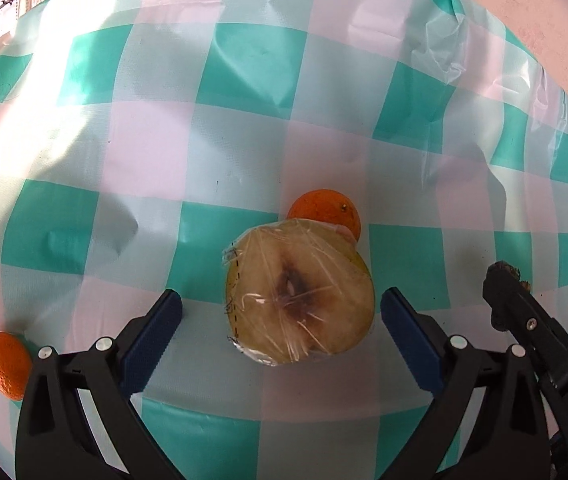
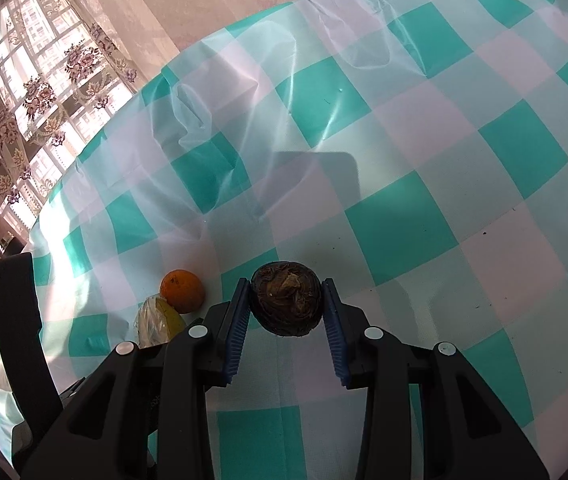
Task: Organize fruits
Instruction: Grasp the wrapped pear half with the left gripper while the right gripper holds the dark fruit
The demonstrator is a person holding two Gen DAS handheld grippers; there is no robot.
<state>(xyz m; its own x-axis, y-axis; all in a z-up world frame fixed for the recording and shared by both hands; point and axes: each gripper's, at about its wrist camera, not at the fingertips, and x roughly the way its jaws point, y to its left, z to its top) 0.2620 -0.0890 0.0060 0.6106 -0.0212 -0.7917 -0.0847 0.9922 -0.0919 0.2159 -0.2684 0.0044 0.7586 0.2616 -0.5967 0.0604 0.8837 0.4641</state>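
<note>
Two oranges (image 1: 324, 212) (image 1: 5, 364) half-hidden | right claw (image 2: 287, 304) grips unidentifiable dark fruit (image 2: 286, 302)

2 wrist views, angled down close, sharing orange (image 1: 326, 213) (image 2: 182, 291), checked cloth (image 1: 243, 80) (image 2: 424, 120)

A home dining spot: a checked plastic tablecloth (image 2: 404, 128) by a window with flowered lace curtains (image 2: 35, 92).

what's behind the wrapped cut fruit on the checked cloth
An orange sits right behind the wrapped half fruit, at its far side. The fruit covers the orange's lower part, so whether they touch cannot be told. Beyond it, only checked tablecloth.
</note>
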